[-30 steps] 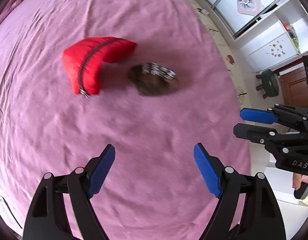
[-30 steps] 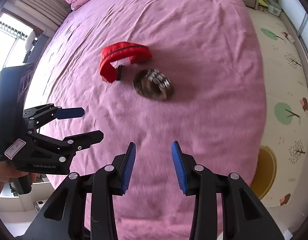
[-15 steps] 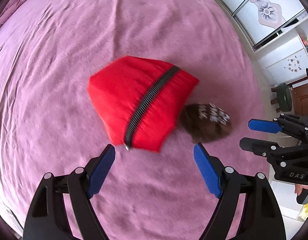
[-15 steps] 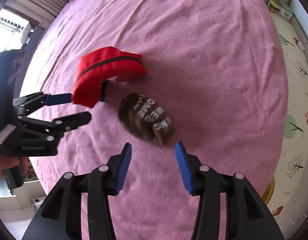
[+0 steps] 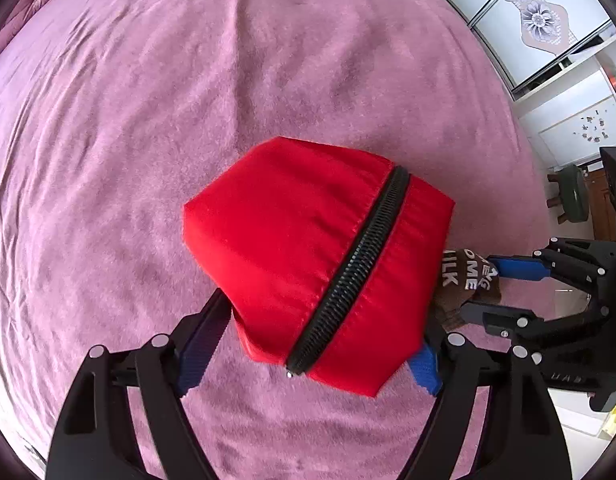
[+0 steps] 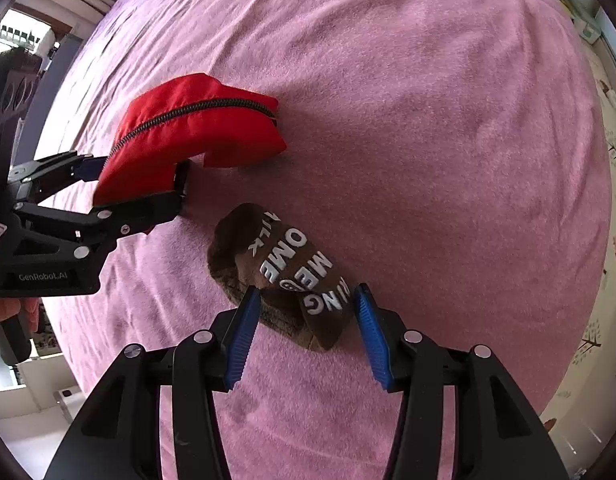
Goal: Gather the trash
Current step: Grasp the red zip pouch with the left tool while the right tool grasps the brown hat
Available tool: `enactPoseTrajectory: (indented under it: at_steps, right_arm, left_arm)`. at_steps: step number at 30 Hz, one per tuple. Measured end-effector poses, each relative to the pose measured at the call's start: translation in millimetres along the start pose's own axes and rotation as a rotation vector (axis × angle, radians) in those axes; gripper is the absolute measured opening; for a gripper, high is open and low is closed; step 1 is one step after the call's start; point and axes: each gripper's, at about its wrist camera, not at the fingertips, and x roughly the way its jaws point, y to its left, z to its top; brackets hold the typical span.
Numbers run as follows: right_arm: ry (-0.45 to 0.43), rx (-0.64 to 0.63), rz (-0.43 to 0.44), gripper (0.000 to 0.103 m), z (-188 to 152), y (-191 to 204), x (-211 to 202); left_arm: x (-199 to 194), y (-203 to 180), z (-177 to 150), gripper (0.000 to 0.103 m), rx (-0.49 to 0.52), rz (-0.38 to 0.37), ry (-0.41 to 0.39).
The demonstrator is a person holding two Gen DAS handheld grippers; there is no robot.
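A red zippered pouch (image 5: 320,256) lies on the pink bedspread (image 5: 147,120), zipper shut. My left gripper (image 5: 312,344) is open with its fingers on either side of the pouch's near end; it also shows in the right wrist view (image 6: 135,184) around the pouch (image 6: 195,140). A crumpled brown wrapper with white letters (image 6: 291,280) lies just right of the pouch. My right gripper (image 6: 303,332) is open, its blue pads straddling the wrapper's near end. In the left wrist view the wrapper (image 5: 466,284) sits between the right gripper's fingers (image 5: 516,270).
The bedspread (image 6: 428,120) fills both views. Its right edge drops to a patterned floor mat (image 6: 612,200). White cabinets (image 5: 568,80) and a small green stool (image 5: 572,192) stand beyond the bed. A window with curtains (image 6: 27,32) is at the far left.
Both grippers moved forward and down. The left now straddles the red pouch; the right has opened wider and now straddles the brown wrapper.
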Motion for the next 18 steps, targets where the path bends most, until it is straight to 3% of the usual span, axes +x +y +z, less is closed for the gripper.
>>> enactPoseTrajectory:
  at_steps: [2, 4, 5, 8, 18]
  right_arm:
    - [0.003, -0.003, -0.01, 0.043, 0.1, 1.3, 2.9]
    - [0.001, -0.003, -0.01, 0.029, -1.2, 2.0, 4.5]
    - [0.0, -0.008, -0.013, 0.028, -3.3, 2.9, 5.2]
    - [-0.016, -0.027, -0.013, 0.021, -7.9, 6.5, 2.0]
    - [-0.057, -0.01, 0.026, 0.018, -34.3, 7.9, -29.9]
  left_arm:
    - [5.4, 2.6, 2.0, 0.065, -0.009, 0.009, 0.011]
    - [11.6, 5.6, 2.5, 0.053, -0.022, 0.012, 0.027]
    - [14.2, 7.0, 2.8, 0.047, -0.027, 0.014, 0.029]
    - [12.6, 10.9, 1.5, 0.039, -0.045, 0.0, 0.009]
    - [-2.5, -3.4, -29.7, 0.035, -0.066, -0.054, -0.004]
